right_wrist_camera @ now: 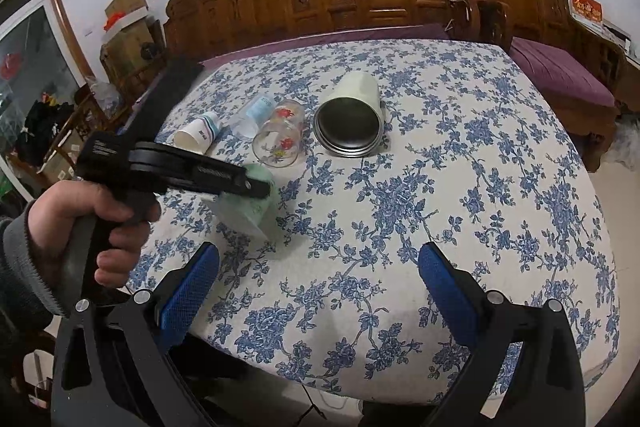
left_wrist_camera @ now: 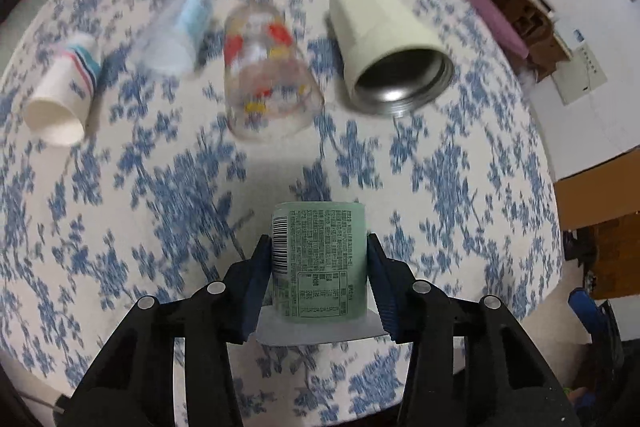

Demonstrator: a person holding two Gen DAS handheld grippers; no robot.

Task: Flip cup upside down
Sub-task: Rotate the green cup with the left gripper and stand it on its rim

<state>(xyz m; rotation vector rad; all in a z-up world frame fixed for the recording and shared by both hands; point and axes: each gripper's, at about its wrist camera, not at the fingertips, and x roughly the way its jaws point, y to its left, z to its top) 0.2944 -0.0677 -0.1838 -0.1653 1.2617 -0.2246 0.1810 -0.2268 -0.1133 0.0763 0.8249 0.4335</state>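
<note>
Now my left hand-held gripper (left_wrist_camera: 318,281) pinches the green cup (left_wrist_camera: 319,263) by its sides, low centre of frame, leaving it free to turn over; the right hand-held gripper (right_wrist_camera: 320,291) hangs wide open, empty.

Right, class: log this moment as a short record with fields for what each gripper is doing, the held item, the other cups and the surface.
left gripper: shut on green cup
green cup state: lifted, wide rim toward the camera
right gripper: open, holding nothing
lying on their sides: paper cup, plastic cup, glass, cream tumbler
surface: tablecloth, blue floral
</note>
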